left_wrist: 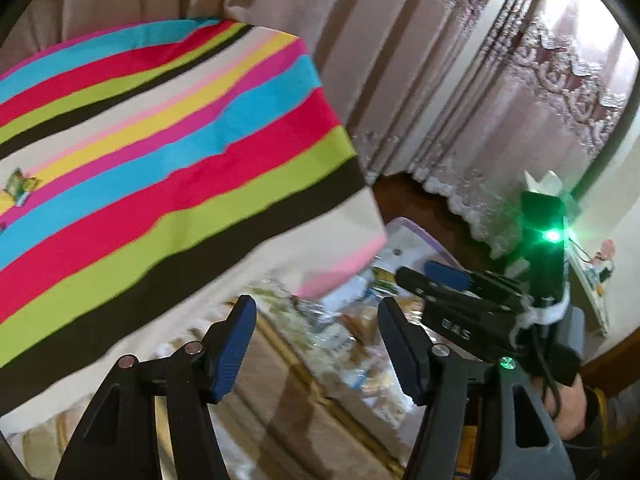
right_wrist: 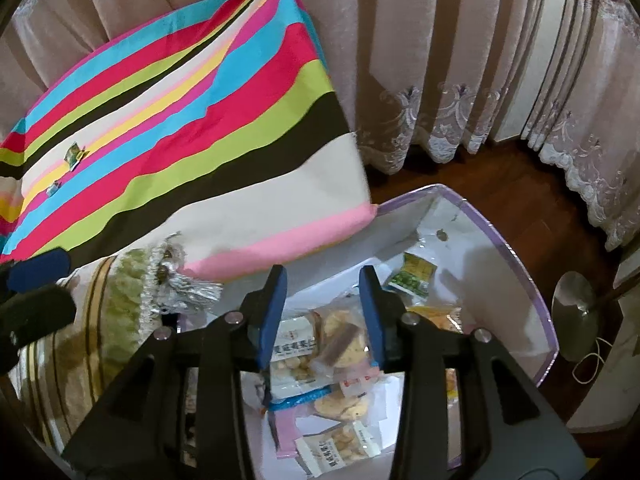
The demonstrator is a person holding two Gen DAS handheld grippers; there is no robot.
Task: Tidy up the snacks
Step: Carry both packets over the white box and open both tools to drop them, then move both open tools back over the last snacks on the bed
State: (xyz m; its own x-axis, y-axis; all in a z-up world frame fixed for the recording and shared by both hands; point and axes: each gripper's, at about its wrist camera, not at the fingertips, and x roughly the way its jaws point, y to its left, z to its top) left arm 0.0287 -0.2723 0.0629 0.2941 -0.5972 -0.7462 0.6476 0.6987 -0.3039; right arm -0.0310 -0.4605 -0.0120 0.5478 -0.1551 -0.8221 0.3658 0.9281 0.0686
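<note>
Both hand-held grippers, right (right_wrist: pixel 323 316) and left (left_wrist: pixel 316 344), hang open and empty over the box (right_wrist: pixel 520 272) of snack packets (right_wrist: pixel 316 344), so the next move is probably fetching the two packets (right_wrist: pixel 74 155) lying on the striped cloth (right_wrist: pixel 224 128).

left gripper (left_wrist: pixel 316 344) fingers apart, empty, above blurred snack packets (left_wrist: pixel 360 344); striped cloth (left_wrist: pixel 160 152) left; right gripper (left_wrist: pixel 444 276) beside.

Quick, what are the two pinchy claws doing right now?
Left gripper: open, holding nothing.
Right gripper: open, empty, above the snack packets in the storage box.
</note>
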